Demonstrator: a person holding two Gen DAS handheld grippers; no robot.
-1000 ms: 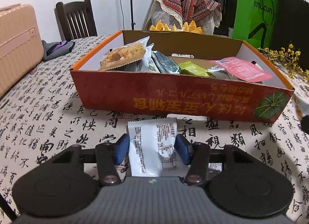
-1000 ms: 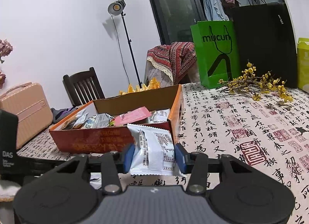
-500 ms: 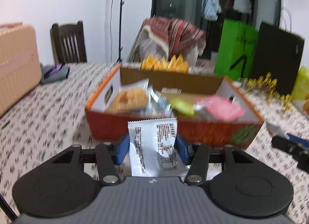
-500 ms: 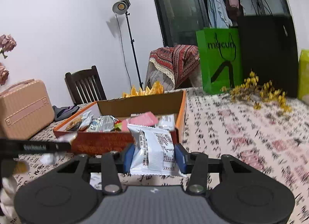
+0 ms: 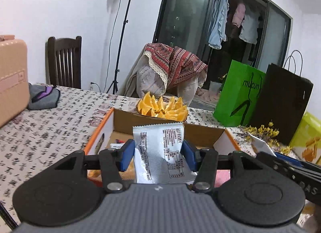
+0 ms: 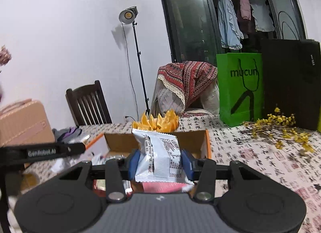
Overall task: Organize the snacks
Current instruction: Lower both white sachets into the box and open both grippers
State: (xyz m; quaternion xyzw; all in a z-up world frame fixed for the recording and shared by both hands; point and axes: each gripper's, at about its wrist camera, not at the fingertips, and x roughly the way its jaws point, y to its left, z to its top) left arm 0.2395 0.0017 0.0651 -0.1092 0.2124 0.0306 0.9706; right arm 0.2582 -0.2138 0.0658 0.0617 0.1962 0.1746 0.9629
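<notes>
My left gripper [image 5: 158,155] is shut on a white snack packet [image 5: 160,152] and holds it upright above the orange-rimmed cardboard snack box [image 5: 100,130]. My right gripper [image 6: 160,161] is shut on a second white snack packet [image 6: 160,152], also held over the same box [image 6: 207,144]. Pink and other packets [image 6: 160,187] lie inside the box below it. The right gripper's body shows at the right of the left wrist view [image 5: 289,170]; the left gripper's body shows at the left of the right wrist view [image 6: 40,151].
A plate of orange wedges [image 5: 162,107] stands just behind the box. A green paper bag [image 5: 238,96], a black bag [image 5: 280,102] and yellow flower sprigs [image 6: 280,128] are at the right. A pink suitcase [image 5: 10,78], a grey pouch [image 5: 42,98] and a chair [image 5: 64,60] are at the left.
Both grippers have risen and moved forward with their packets, from in front of the box to over it. Both stay shut on their packets.
</notes>
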